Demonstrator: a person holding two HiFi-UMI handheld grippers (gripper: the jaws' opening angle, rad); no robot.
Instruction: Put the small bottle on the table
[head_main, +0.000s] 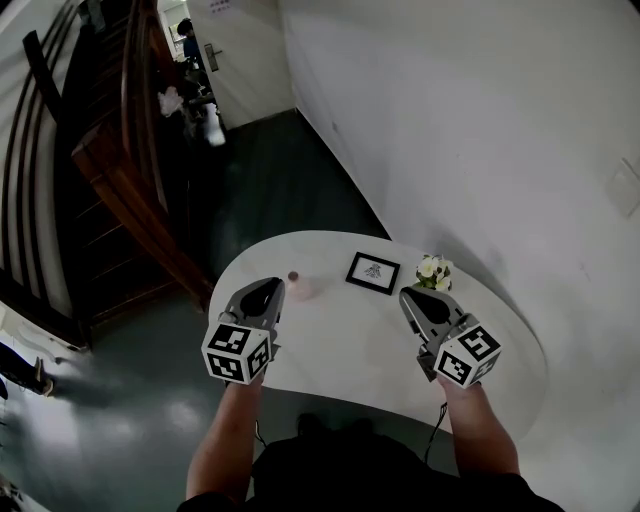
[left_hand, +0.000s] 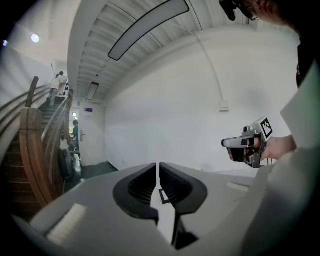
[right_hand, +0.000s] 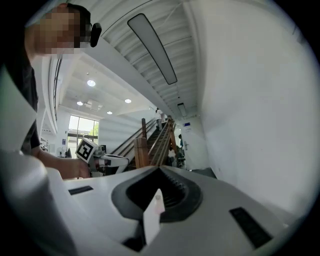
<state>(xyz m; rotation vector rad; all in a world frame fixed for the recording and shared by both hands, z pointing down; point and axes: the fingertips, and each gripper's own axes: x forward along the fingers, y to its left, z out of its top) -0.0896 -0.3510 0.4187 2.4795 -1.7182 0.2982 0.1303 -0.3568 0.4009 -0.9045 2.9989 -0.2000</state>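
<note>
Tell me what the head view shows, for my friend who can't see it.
Looking down, a person holds an empty left gripper and right gripper over a white table. A small bottle stands on it just ahead of the left gripper, with a framed picture and white flowers to its right. Brown wooden stairs rise at the left.

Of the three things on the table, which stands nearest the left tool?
The small bottle with the red cap, right beside the left tool; the picture frame and flowers stand farther right.
</note>
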